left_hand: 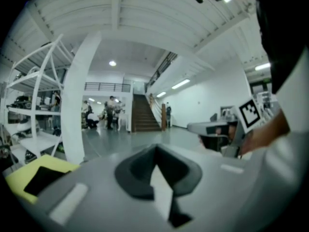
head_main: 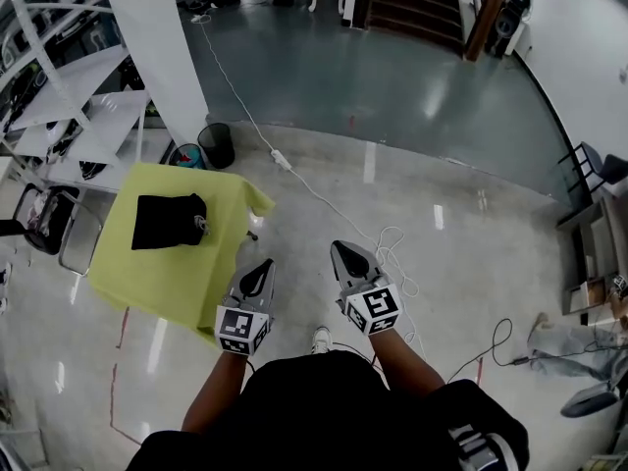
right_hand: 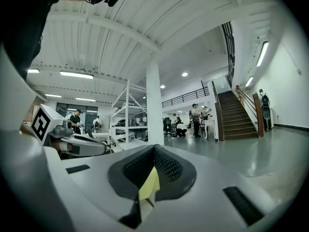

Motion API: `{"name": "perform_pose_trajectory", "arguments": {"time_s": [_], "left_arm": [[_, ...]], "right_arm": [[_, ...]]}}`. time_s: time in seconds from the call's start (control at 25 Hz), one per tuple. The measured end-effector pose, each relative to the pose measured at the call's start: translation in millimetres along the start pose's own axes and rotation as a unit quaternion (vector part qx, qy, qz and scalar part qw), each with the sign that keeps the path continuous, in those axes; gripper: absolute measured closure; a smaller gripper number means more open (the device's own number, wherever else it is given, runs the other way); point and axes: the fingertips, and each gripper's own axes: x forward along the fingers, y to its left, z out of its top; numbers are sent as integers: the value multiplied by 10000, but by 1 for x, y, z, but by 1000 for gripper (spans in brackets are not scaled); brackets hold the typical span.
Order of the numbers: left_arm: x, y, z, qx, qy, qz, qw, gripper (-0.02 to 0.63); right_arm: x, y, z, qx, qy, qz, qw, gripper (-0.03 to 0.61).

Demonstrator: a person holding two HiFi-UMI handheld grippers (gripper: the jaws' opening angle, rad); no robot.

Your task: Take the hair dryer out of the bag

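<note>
A black bag (head_main: 169, 221) lies flat on a table draped in a yellow-green cloth (head_main: 132, 273), ahead and to the left of me. No hair dryer shows; only a small pale piece sits at the bag's right edge. My left gripper (head_main: 265, 263) hangs in the air just off the table's near right corner, shut and empty. My right gripper (head_main: 340, 246) is further right over the floor, also shut with nothing in it. In the left gripper view the bag (left_hand: 42, 179) appears low at the left, beyond the shut left gripper (left_hand: 155, 148). The right gripper (right_hand: 154, 147) points level towards the pillar.
A white pillar (head_main: 162, 47) and a white shelving rack (head_main: 59, 96) stand behind the table. A black bin (head_main: 216, 145) sits beside them and metal chairs (head_main: 54, 226) are at the table's left. A white cable (head_main: 304, 186) runs across the floor. Stairs (head_main: 412, 3) and several people are far off.
</note>
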Motion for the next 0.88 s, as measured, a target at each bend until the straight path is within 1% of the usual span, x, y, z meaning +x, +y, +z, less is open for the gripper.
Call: {"name": "perform_pose_trajectory", "arguments": {"time_s": [0.16,0.28,0.44,0.64,0.88], "left_arm": [[27,-3,4,-2,42,160,9999,607],[37,8,0,-47,86,377,9992,607],[39,23,-9,-122,199,623,9978,607],[40,41,-13,-162,342,831,9958,607],[44,77,-15,-248,313,1043,9937,607]], "right_arm": [[13,-29,1,9,19,203,9998,572],[29,-37,-2,27,45,380,9993,572],[48,-31,-9,76,48,676,9977,572],[71,-21,-4,30,-73,970,9952,572],[113,-5,1,-141,-58,1335,9909,572]]}}
